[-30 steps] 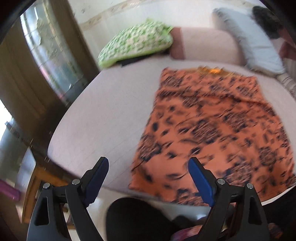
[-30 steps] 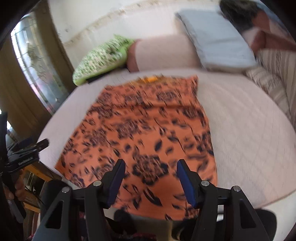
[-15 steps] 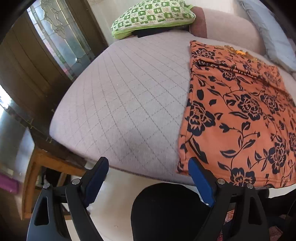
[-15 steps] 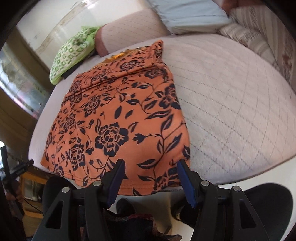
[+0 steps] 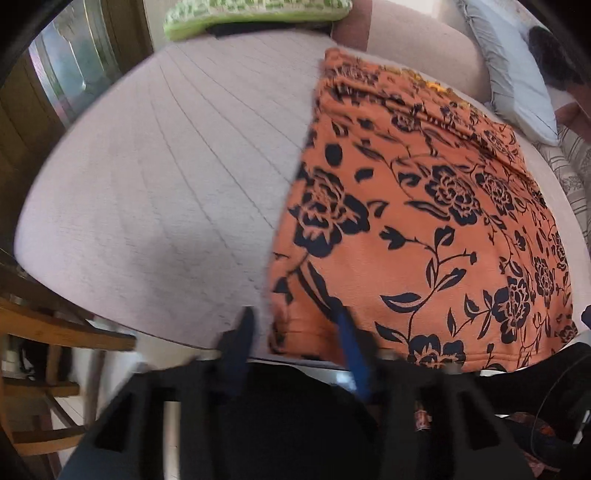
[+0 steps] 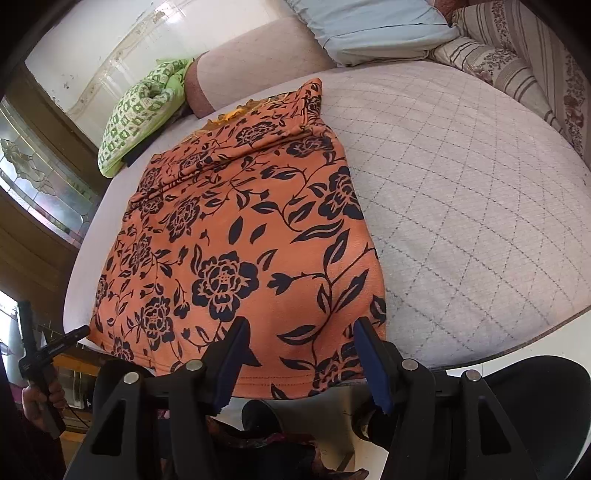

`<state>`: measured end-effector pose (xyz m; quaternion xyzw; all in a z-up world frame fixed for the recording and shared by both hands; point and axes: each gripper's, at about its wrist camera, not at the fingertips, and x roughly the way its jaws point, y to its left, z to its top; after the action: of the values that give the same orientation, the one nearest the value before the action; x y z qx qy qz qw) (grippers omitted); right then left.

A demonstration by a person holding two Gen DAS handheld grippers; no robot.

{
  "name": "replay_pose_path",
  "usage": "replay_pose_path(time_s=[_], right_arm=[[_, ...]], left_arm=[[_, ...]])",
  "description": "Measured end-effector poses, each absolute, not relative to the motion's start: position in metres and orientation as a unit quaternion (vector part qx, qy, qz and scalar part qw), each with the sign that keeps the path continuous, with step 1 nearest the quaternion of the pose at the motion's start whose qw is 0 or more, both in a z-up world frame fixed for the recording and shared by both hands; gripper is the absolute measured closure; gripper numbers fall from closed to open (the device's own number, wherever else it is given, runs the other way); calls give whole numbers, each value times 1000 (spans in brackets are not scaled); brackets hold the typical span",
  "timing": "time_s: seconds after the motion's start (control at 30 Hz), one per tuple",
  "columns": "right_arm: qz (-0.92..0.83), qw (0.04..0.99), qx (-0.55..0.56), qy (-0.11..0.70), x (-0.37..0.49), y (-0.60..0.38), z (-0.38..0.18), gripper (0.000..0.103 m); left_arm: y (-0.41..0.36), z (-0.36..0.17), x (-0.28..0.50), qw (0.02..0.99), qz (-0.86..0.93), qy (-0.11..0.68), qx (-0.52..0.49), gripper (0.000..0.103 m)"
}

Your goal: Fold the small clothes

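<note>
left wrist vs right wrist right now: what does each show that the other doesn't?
Left wrist only: the wooden chair beside the bed, and the left gripper at the orange cloth's near left corner, its image blurred.

Right wrist only: the striped pillow, the right gripper open over the cloth's near hem, and a hand holding the other gripper.

Both: the orange cloth flat on the quilted bed, the green pillow and the blue pillow.
</note>
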<state>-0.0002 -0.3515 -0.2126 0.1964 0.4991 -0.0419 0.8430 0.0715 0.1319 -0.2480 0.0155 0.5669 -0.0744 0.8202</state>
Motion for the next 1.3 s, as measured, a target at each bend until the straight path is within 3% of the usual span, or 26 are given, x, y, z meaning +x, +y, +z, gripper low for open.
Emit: replay_pose_path(time_s=[0.13,0.27,0.33,0.37,0.4,0.47,0.53,0.6,0.63,0.7,0.87,0.93,0.97,1.0,1.03,1.3], right_arm=[[-51,844,208,492,-5,-360,-210,41],[-60,844,201,494,-8,-366,-214,41],[-67,840,200,500,-8,-369,-220,41],[-70,837,200,505,-7,-371,-224,41],[-73,834,198,509,-7,-373,-227,41],[-83,831,194,515,-9,-377,-233,41],[-90,827,205,516,-10,-385,-238,41],[-92,823,217,517,-7,-391,-243,41],[-92,820,222,519,-5,-392,-246,41],[-83,817,235,520,0,-391,-251,41],[-83,814,208,535,10,-376,-262,42],[-76,813,176,549,13,-367,-261,74],[-75,809,164,559,14,-364,-260,78],[-67,807,167,563,15,-364,-258,91],[-57,803,175,566,15,-363,-256,95],[-20,841,155,518,14,-353,-205,97]], left_arm=[[131,-255,70,820,-80,567,11,84],[126,-255,68,821,-78,565,30,82],[125,-255,71,818,-74,570,38,63],[124,-256,72,816,-75,572,38,47],[124,-255,71,817,-77,571,35,42],[122,-254,71,818,-84,568,33,42],[117,-255,70,817,-91,567,41,48],[109,-262,72,814,-94,571,55,73],[106,-263,72,814,-92,570,62,75],[99,-263,70,817,-99,564,68,90],[93,-262,69,820,-107,559,65,93],[96,-260,66,820,-111,558,56,93],[97,-258,65,822,-113,556,55,94],[97,-256,64,823,-113,554,58,94],[96,-255,63,824,-112,551,63,94],[93,-226,57,854,-88,505,92,94]])
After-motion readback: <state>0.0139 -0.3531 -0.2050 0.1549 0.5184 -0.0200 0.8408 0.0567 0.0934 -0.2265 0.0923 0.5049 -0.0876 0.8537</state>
